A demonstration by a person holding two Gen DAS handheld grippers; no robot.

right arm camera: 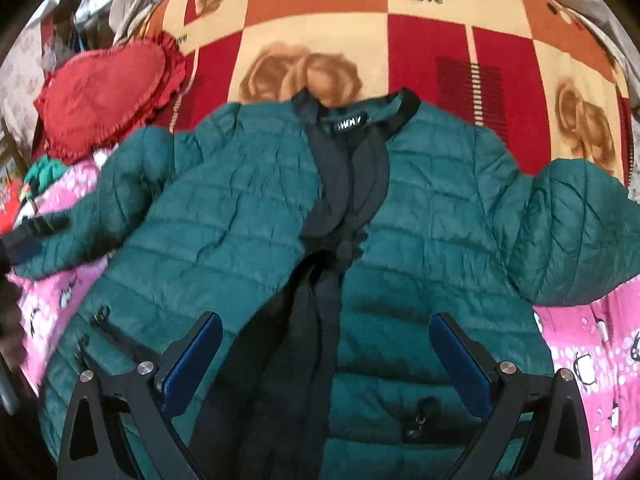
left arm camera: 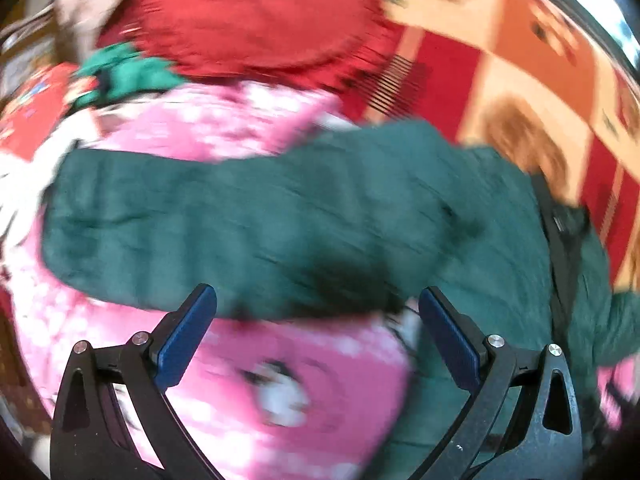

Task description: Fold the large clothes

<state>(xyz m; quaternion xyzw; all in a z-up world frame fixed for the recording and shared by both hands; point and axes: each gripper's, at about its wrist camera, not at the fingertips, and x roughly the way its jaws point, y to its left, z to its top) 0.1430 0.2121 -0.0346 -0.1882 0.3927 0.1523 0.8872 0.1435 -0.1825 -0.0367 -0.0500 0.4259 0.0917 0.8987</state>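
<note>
Grippers both gape with nothing between the jaws: our left gripper [left arm camera: 318,312] hovers over the green jacket's sleeve [left arm camera: 248,220], our right gripper [right arm camera: 326,340] above the jacket [right arm camera: 420,240] front.

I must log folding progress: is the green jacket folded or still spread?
Spread. The jacket lies front up on the bed, unzipped, both sleeves stretched sideways; no fold shows.

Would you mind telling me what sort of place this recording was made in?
Most likely a bedroom at home: the green jacket lies on a wide soft surface under a rose-patterned blanket printed "love", with a red heart-shaped cushion and a pink penguin-print blanket beside it.
</note>
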